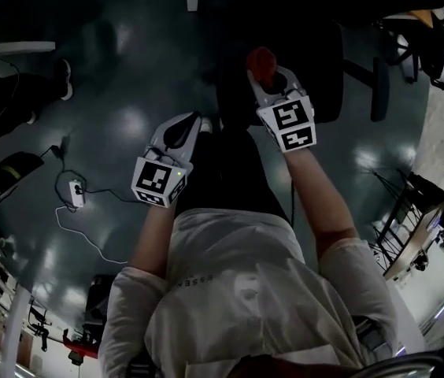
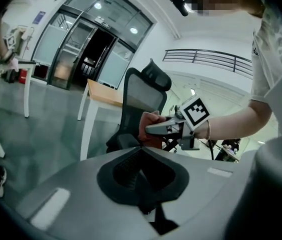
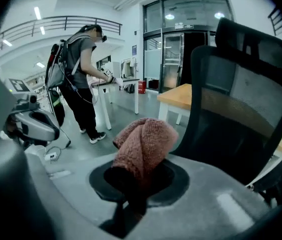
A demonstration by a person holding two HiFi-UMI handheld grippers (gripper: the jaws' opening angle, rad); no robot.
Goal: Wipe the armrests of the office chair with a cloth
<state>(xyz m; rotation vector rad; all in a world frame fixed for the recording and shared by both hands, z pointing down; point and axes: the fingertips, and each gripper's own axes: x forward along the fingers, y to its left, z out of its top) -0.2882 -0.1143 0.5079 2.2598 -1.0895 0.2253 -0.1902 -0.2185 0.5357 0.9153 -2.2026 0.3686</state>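
Approaching the black mesh-backed office chair (image 3: 241,99), at the right of the right gripper view, with a reddish-brown looped-pile cloth (image 3: 143,144). The cloth is clamped by its lower end between the fingers of the right gripper (image 3: 131,196) and stands bunched above them at the frame centre. It is held in the air just in front of the chair, and no contact with the chair can be made out. The left gripper (image 2: 143,204) is shown at the lower centre of its own view with its fingers drawn together on nothing. In the head view a dark padded bar at the upper right is taken to be one armrest (image 1: 379,89). The step in hand is judged to be the approach; wiping is not yet begun. For the next move the cloth must be lowered onto the armrest pad, the clamp held firm, and the stroke run along the pad's length. The chair may swivel and could be steadied by the free gripper.
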